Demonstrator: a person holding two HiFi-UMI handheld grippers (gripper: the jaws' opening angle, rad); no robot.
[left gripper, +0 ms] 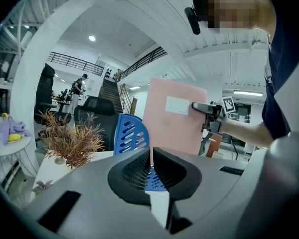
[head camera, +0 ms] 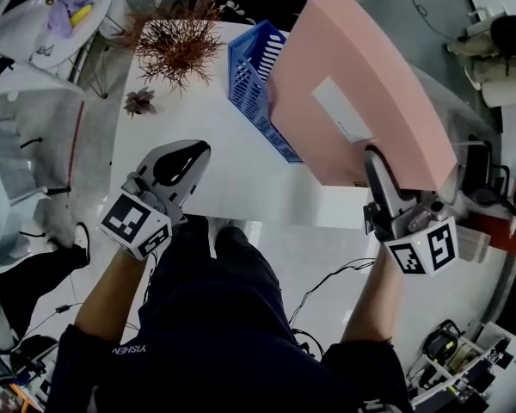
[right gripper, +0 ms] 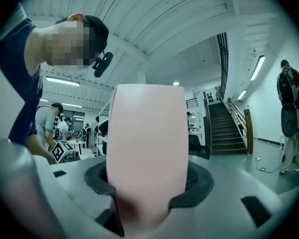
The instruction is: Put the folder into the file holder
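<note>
The right gripper (head camera: pixel 374 163) pinches the pink folder (head camera: pixel 353 84), carried just beside the blue file holder (head camera: pixel 256 80) on the bench (head camera: pixel 215 175). Next I'd say it needs lining up over a slot (left gripper (head camera: pixel 182 157) pressed together, empty).

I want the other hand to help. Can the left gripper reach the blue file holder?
Probably yes. The left gripper holds nothing, and only bare white table lies between it and the blue file holder. The pink folder, clamped in the right gripper, is on the holder's far side.
</note>
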